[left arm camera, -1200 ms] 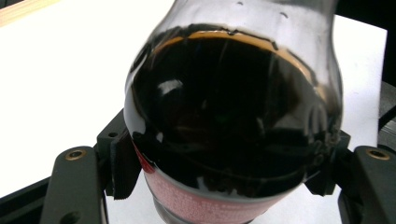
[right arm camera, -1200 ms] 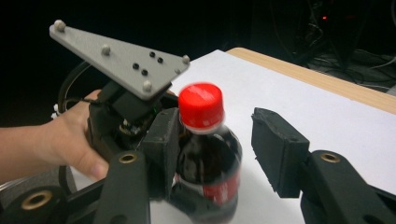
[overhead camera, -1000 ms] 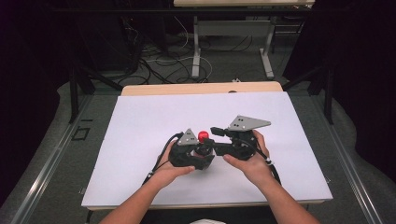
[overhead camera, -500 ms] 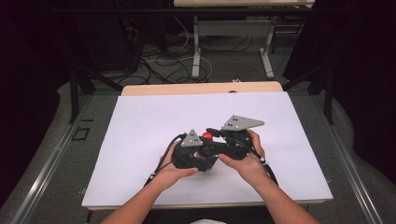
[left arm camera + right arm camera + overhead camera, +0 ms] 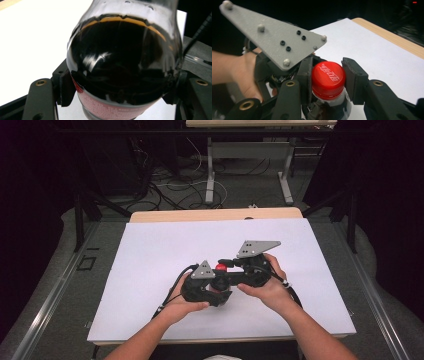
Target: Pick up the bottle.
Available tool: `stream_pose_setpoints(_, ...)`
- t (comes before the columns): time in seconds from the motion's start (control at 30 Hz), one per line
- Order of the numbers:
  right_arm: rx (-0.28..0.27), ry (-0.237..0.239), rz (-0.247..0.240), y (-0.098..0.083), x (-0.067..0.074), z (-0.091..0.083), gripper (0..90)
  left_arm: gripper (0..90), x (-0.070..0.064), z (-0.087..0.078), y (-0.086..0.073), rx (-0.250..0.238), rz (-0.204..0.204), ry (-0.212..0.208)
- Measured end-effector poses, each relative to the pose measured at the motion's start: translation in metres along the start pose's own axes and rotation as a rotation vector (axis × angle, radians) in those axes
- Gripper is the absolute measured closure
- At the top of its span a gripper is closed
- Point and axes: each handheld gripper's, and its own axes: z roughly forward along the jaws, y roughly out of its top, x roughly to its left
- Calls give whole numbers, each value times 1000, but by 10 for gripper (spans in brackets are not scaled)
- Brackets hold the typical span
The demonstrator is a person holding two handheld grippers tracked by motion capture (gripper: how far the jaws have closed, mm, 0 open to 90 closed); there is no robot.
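Left gripper (image 5: 216, 290) jaws pinch the clear plastic bottle of dark cola (image 5: 125, 67) at its body; right gripper (image 5: 328, 81) jaws have just closed on its red screw cap (image 5: 327, 80).

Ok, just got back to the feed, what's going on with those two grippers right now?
A person is working a cola bottle over the white table. The left gripper is clamped on the bottle's body, holding it steady. The right gripper has just closed its jaws on the red cap, pads against both sides. The cap sits on the neck, so it looks set to be twisted.
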Motion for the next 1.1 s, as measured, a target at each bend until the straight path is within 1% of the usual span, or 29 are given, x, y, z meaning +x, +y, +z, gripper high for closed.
stream_pose_setpoints(0.07, 18, 35, -17, 2, -2, -1, 614, 296, -1, -1, 0, 0, 9, -20)
stream_pose_setpoints(0.1, 15, 57, -32, 3, -4, -1, 614, 296, -1, -1, 0, -7, 12, -21)
stream_pose_setpoints(0.13, 29, 78, -38, 4, -5, -3, 614, 296, -2, -2, 1, -2, 18, -34)
stream_pose_setpoints(0.17, 34, 110, -66, 5, -7, -3, 615, 296, -2, -3, 1, 1, 30, -47)
stream_pose_setpoints(0.23, 43, 168, -100, 7, -12, -5, 615, 296, -3, -4, 3, 0, 48, -65)
stream_pose_setpoints(0.27, 48, 204, -132, 9, -14, -6, 615, 296, -4, -4, 3, 0, 55, -76)
stream_pose_setpoints(0.3, 47, 230, -145, 10, -16, -6, 614, 296, -5, -5, 4, -1, 59, -88)
stream_pose_setpoints(0.37, 48, 294, -182, 12, -20, -8, 614, 296, -6, -6, 6, -4, 85, -101)
stream_pose_setpoints(0.4, 49, 319, -205, 13, -22, -9, 614, 296, -7, -6, 7, -5, 94, -104)
stream_pose_setpoints(0.43, 39, 348, -236, 14, -23, -9, 614, 295, -8, -6, 8, 0, 100, -113)
stream_pose_setpoints(0.5, 47, 389, -262, 15, -26, -10, 614, 295, -9, -6, 8, -2, 114, -120)
stream_pose_setpoints(0.53, 50, 404, -279, 16, -26, -10, 614, 295, -10, -5, 8, -1, 121, -132)
stream_pose_setpoints(0.57, 59, 422, -286, 17, -27, -10, 614, 295, -9, -5, 8, -2, 122, -143)
stream_pose_setpoints(0.6, 62, 434, -288, 17, -28, -10, 614, 295, -9, -5, 8, -2, 122, -143)
stream_pose_setpoints(0.63, 67, 452, -296, 17, -28, -10, 614, 295, -10, -5, 8, -4, 134, -155)
stream_pose_setpoints(0.67, 70, 464, -307, 18, -28, -10, 614, 295, -11, -5, 8, 0, 135, -162)
stream_pose_setpoints(0.7, 74, 470, -312, 18, -28, -9, 614, 295, -11, -5, 8, 0, 142, -168)
stream_pose_setpoints(0.73, 81, 490, -319, 18, -29, -9, 614, 295, -11, -5, 8, 2, 151, -177)
stream_pose_setpoints(0.8, 85, 519, -328, 19, -29, -8, 614, 295, -12, -5, 7, -1, 155, -201)
stream_pose_setpoints(0.83, 81, 531, -328, 20, -30, -8, 614, 295, -12, -6, 8, -1, 158, -212)
stream_pose_setpoints(0.87, 89, 547, -325, 20, -30, -8, 614, 295, -12, -6, 8, -1, 162, -218)
stream_pose_setpoints(0.93, 86, 556, -328, 21, -30, -8, 613, 295, -12, -6, 8, 4, 173, -223)
stream_pose_setpoints(0.97, 92, 560, -336, 22, -29, -8, 614, 295, -12, -6, 9, 5, 191, -225)
stream_pose_setpoints(1.0, 96, 569, -347, 22, -29, -9, 613, 295, -12, -6, 9, 5, 191, -225)
stream_pose_setpoints(1.1, 103, 595, -363, 22, -29, -8, 613, 295, -14, -6, 9, 7, 203, -244)
